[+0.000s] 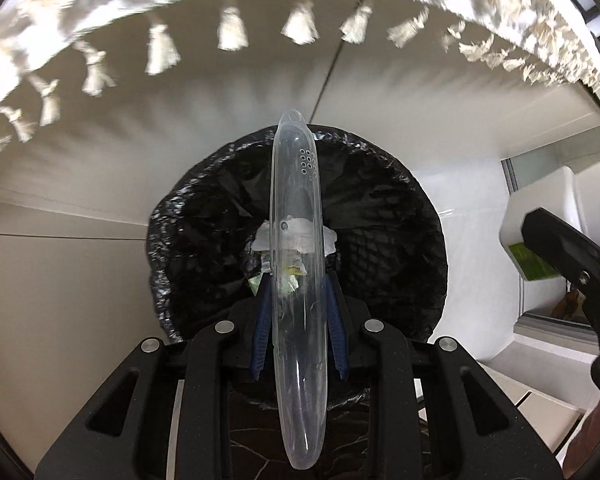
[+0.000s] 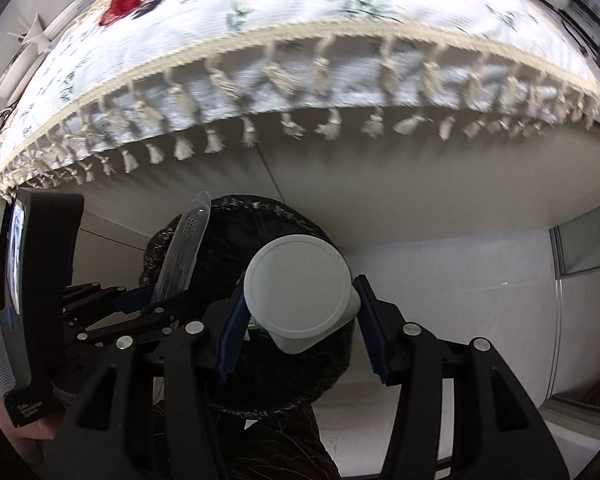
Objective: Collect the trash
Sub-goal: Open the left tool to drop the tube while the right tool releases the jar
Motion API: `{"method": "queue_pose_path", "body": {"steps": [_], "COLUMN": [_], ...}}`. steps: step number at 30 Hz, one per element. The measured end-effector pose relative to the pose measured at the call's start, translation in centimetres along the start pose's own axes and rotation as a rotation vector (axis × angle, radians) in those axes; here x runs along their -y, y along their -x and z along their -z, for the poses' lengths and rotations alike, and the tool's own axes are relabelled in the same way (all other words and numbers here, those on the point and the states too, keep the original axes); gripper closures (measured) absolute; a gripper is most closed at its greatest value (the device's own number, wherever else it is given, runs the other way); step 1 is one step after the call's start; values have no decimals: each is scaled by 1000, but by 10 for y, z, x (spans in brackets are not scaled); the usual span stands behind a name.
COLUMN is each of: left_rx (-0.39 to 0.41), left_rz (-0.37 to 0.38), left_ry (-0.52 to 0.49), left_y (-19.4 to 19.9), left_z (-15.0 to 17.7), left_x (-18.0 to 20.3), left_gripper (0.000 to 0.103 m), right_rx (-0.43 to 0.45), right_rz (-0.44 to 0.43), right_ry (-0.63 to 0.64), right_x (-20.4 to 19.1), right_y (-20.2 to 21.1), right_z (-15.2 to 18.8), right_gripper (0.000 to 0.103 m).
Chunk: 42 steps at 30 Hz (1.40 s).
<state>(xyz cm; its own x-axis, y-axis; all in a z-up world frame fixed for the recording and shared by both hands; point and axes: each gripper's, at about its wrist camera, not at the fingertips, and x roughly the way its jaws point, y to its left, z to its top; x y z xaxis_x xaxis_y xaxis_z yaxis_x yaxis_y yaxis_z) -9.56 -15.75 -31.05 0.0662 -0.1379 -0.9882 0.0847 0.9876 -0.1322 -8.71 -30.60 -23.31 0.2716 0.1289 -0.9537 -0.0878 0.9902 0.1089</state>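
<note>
Currently the left gripper (image 1: 298,316) clamps a clear plastic case (image 1: 298,280) between its blue pads (image 1: 262,336), holding it upright over a bin lined with a black bag (image 1: 400,216). Only the left wrist view shows the bin's contents: white scraps (image 1: 300,236) lie at the bottom. The right wrist view alone shows the right gripper (image 2: 300,332) with its jaws spread wider than a white lidded jar (image 2: 298,284) between them (contact with the pads cannot be confirmed). It also shows a fringed tablecloth (image 2: 300,32) above the bin. Small white print on the left gripper's body is too blurred to read.
</note>
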Motion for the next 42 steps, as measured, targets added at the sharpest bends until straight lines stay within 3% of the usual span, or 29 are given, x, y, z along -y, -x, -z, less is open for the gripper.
{"method": "queue_pose_path", "body": {"steps": [6, 14, 18, 20, 24, 26, 34, 42], "left_rx": [-12, 44, 77, 96, 125, 146, 191, 226], "left_rz": [8, 9, 4, -7, -18, -26, -44, -59], "left_ry": [-14, -56, -40, -25, 5, 25, 99, 147], "left_y": [-12, 3, 15, 24, 38, 44, 60, 77], "left_z": [-5, -3, -1, 0, 4, 7, 15, 23], "left_x": [15, 18, 9, 0, -17, -26, -57, -83], "left_gripper": [78, 74, 55, 40, 30, 19, 6, 6], "right_rx": [-9, -15, -18, -21, -26, -29, -39, -57], "right_rz": [12, 13, 5, 0, -11, -17, -36, -45], "right_ry": [-32, -28, -9, 0, 30, 46, 106, 145], "right_x": [17, 16, 5, -2, -19, -27, -58, -80], "right_y": [-1, -8, -15, -18, -22, -24, -37, -52], "right_z": [7, 8, 7, 6, 4, 3, -6, -10], "right_gripper": [55, 55, 55, 54, 54, 54, 54, 54]}}
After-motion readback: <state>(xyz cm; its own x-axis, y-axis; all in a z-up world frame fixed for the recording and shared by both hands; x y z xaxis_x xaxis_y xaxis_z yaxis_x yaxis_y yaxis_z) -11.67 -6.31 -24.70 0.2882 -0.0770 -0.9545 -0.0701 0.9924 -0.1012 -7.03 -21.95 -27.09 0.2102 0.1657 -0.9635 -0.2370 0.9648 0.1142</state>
